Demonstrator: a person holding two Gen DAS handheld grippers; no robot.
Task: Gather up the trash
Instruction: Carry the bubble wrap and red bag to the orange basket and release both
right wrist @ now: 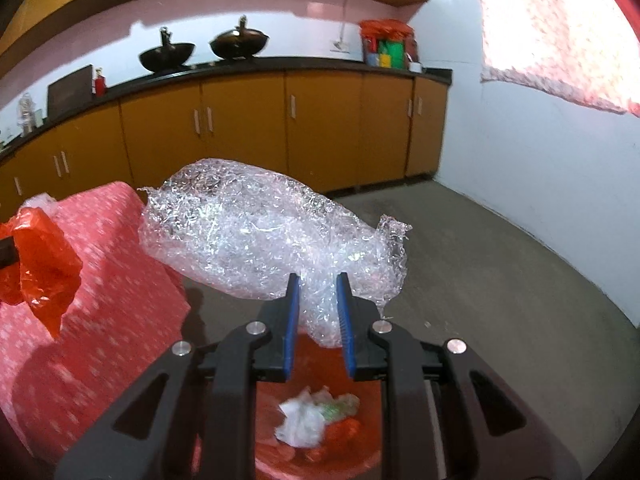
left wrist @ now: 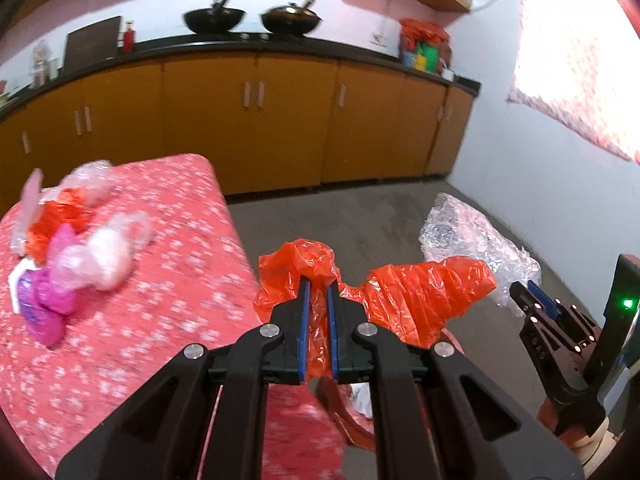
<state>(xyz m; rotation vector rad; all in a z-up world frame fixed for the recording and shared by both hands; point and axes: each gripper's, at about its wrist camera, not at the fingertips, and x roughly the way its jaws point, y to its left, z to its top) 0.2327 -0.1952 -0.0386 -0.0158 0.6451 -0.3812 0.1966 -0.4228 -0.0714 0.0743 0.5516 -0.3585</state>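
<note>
Left wrist: left gripper (left wrist: 318,292) clamped on orange plastic bag (left wrist: 420,300), carried off the bench (left wrist: 132,320), more trash (left wrist: 76,248) waiting there.

Right wrist: right gripper (right wrist: 318,294) pinching bubble wrap (right wrist: 264,232) above red bin (right wrist: 360,456), likely for dropping.

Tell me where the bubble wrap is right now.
The bubble wrap is clamped in the right tool, held above the red bin, right of the pink-clothed table.

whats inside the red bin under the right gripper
The red bin holds crumpled white paper and green and orange scraps. The right gripper, shut on bubble wrap, hides the bin's far part.
</note>
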